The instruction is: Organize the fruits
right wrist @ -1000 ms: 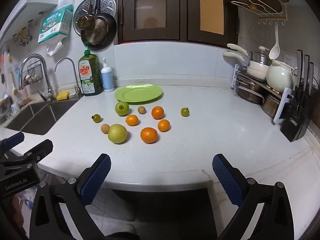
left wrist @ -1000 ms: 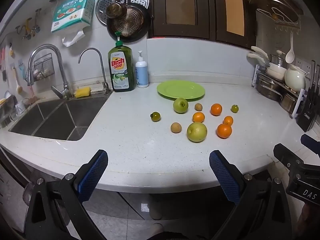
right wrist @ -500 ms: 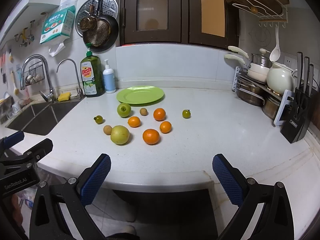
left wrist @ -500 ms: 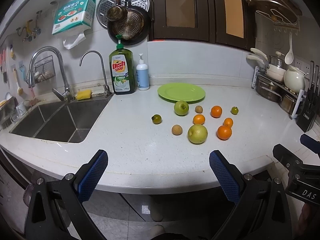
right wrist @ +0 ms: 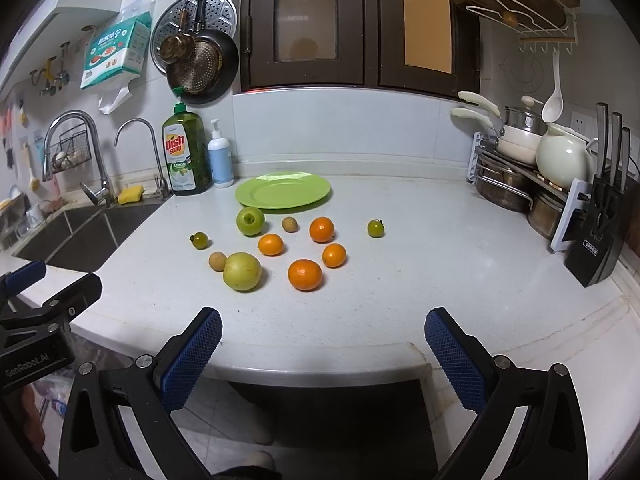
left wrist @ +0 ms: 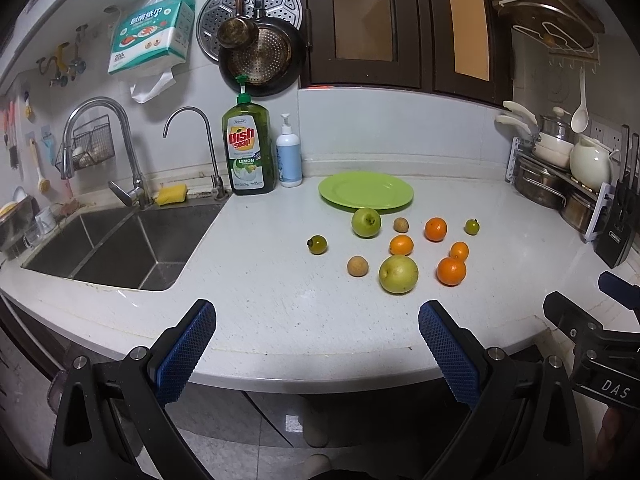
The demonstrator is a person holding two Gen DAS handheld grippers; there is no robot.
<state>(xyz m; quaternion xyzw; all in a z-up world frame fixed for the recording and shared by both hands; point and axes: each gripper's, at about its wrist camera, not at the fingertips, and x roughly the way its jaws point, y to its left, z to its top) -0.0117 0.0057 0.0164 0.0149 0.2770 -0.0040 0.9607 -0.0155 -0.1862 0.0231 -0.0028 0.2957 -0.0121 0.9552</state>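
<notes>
Both grippers at the near edge of the tabletop (left wrist: 280,312), nothing grasped. Left gripper (left wrist: 316,320) spread wide, empty; right gripper (right wrist: 323,326) likewise wide and empty. Fruit loose on the tabletop in front of an empty green plate (left wrist: 365,191), none on it yet, so sorting looks not yet begun. Nearest: a large yellow-green pear-like fruit (left wrist: 398,274), a small brown fruit (left wrist: 357,266) just beside it. Right of those, a large orange (left wrist: 451,271) with a smaller orange (left wrist: 459,251) nearly touching behind it. Further back: green apple (left wrist: 366,222) just before the plate rim, a second brown fruit (left wrist: 400,224), two more oranges (left wrist: 401,245) (left wrist: 435,229). Two small green tomato-like fruits sit apart, one left (left wrist: 317,244), one right (left wrist: 472,227). Handling judgement: all round, will roll if nudged; apple and pear firm and heavier, take across the widest middle; oranges give slightly; the tiny green ones are soft-skinned, need a light squeeze. Smooth skins may slip against the pads (left wrist: 186,350). Sink (left wrist: 120,248) well to the left.
</notes>
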